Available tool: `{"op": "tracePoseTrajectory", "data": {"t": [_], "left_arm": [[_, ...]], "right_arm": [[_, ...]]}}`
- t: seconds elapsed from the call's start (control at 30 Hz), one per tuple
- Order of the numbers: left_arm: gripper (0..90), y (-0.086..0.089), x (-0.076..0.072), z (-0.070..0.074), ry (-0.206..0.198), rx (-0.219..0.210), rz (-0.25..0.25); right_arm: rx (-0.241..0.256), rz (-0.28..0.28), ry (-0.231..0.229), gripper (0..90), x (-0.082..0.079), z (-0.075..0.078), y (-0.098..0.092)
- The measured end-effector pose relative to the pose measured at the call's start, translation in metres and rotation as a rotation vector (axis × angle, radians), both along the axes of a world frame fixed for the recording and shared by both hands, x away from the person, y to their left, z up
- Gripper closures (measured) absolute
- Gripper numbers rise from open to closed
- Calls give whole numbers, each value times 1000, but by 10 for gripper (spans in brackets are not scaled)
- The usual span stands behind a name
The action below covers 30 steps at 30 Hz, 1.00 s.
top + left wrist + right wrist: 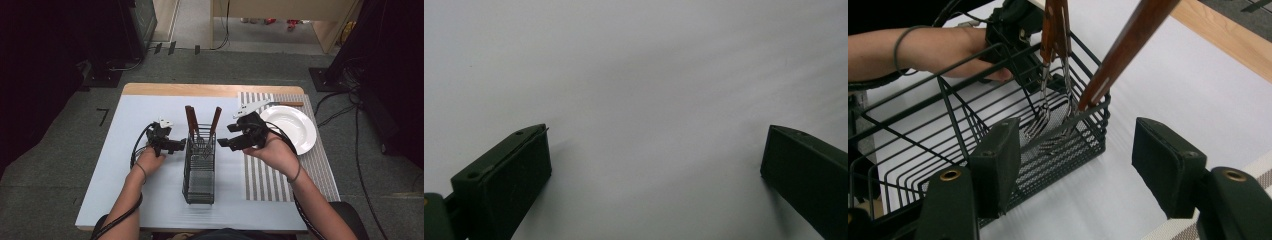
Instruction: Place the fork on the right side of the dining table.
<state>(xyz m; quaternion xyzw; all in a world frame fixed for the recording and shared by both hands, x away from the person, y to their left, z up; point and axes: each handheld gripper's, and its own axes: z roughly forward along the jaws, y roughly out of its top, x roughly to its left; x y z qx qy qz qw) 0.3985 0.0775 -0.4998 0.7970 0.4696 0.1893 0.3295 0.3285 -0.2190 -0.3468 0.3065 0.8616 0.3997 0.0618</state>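
Two grippers, left gripper (172, 145) and right gripper (231, 141), both gaping wide and empty, flank the wire caddy (200, 165) mid-desk, its stiff wooden-handled cutlery (1120, 47) looking light, best pinched by the upright handles.

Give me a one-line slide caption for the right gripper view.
Open right gripper approaching a black wire caddy holding wooden-handled cutlery, left hand beyond it.

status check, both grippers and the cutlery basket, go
Left gripper open, empty, beside wire basket. Right gripper open, empty, near basket's far end. Wooden-handled cutlery standing inside. White plate on striped mat, nothing blocking.
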Motion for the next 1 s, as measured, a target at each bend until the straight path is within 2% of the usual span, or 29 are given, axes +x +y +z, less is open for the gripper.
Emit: {"op": "tracePoseTrajectory", "data": {"t": [0.3,0.57,0.83,1.0], "left_arm": [[0,0,0,0,0,0,0],[0,0,0,0,1,0,0],[0,0,0,0,1,-2,1],[0,0,0,0,1,-2,1]], "right_arm": [[12,9,-16,392,7,5,6],[13,-14,-14,413,27,6,9],[27,-31,-2,437,37,4,11],[53,-37,3,475,44,5,12]]}}
